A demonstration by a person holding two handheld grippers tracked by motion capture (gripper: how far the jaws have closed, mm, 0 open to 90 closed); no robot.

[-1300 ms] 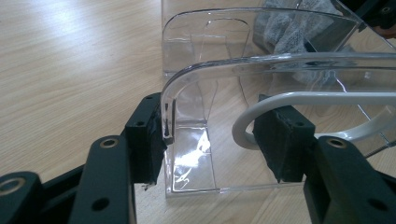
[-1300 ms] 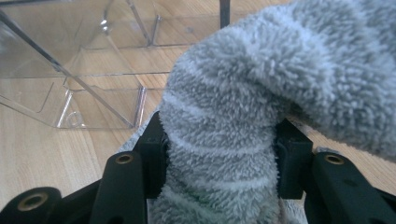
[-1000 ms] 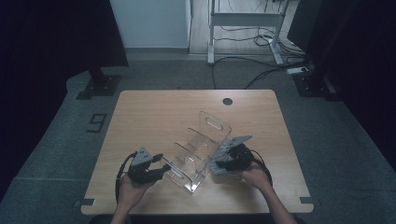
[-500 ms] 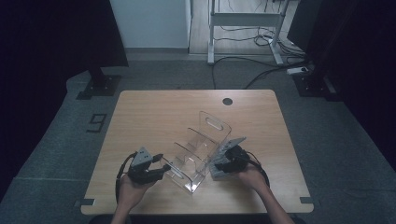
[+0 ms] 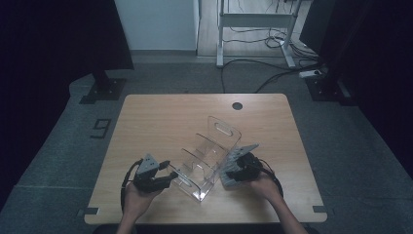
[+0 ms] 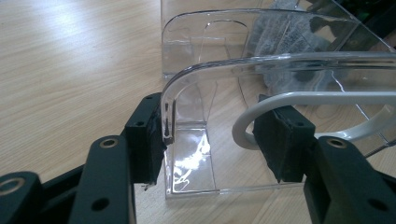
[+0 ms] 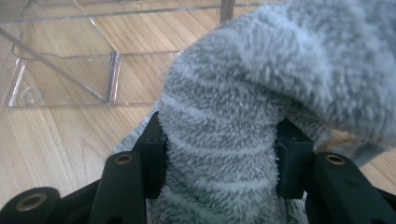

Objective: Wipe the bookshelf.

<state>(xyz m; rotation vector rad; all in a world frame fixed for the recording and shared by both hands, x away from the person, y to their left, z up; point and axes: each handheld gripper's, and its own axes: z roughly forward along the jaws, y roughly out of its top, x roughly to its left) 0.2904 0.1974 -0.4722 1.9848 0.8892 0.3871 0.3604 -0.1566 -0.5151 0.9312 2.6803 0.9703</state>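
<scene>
A clear plastic rack (image 5: 209, 151) with several upright dividers stands tilted on the wooden table (image 5: 170, 117). My left gripper (image 5: 171, 178) is at its near left corner. In the left gripper view the jaws (image 6: 215, 140) straddle the end wall of the rack (image 6: 210, 70), with one pad (image 6: 149, 140) pressed on the outside and the other against a white curved rim. My right gripper (image 5: 229, 176) sits at the rack's right side, shut on a grey striped fluffy cloth (image 5: 238, 156). In the right gripper view the cloth (image 7: 280, 70) bulges between the pads (image 7: 219, 154), and the rack (image 7: 60, 79) lies just beyond.
A round cable hole (image 5: 237, 105) lies near the table's far edge. Beyond the table stand a white desk frame (image 5: 253, 19) with cables on the floor and a black stand base (image 5: 102, 90) at the left. Both hands rest near the table's front edge.
</scene>
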